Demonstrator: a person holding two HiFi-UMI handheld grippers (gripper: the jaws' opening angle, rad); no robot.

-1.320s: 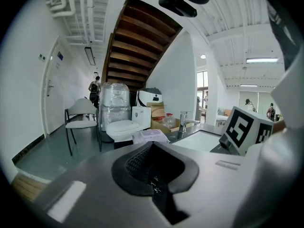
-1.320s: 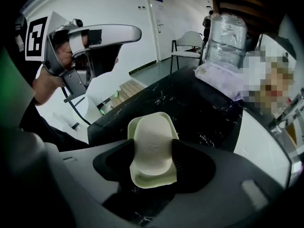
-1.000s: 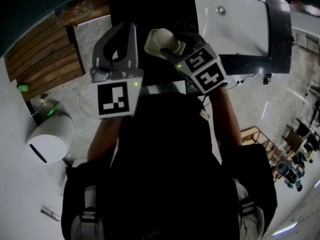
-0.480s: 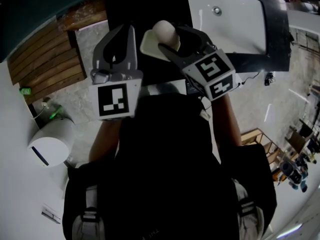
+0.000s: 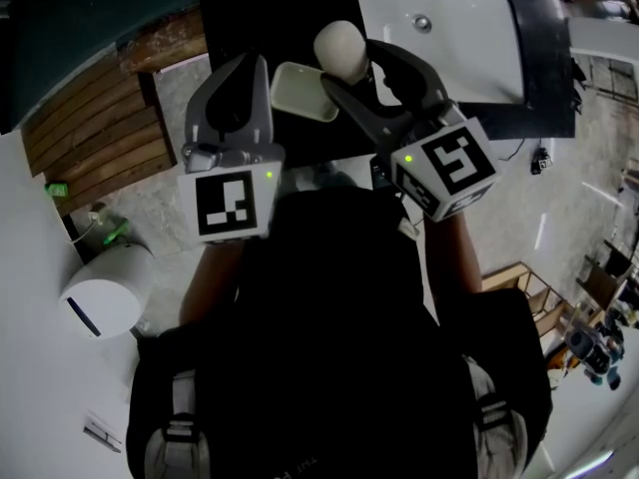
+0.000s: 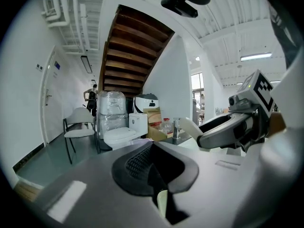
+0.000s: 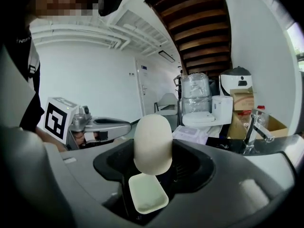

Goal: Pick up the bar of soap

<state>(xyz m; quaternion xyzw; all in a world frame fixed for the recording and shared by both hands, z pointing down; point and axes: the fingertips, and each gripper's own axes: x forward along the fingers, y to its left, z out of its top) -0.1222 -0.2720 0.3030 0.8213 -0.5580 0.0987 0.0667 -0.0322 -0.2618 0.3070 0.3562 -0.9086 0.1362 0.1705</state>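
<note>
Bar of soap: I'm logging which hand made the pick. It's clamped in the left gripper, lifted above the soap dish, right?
Not the left. The bar of soap is clamped in the right gripper, lifted above the soap dish; the right gripper view shows it between those jaws. The left gripper is shut on nothing.

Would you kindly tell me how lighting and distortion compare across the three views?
Head view: dim and underexposed, the person's dark clothing nearly black, edges bowed by the wide lens. Right gripper view: bright and even, the bar of soap sharp, corners vignetted black. Left gripper view: bright, ceiling strip light glaring, corners black.
</note>
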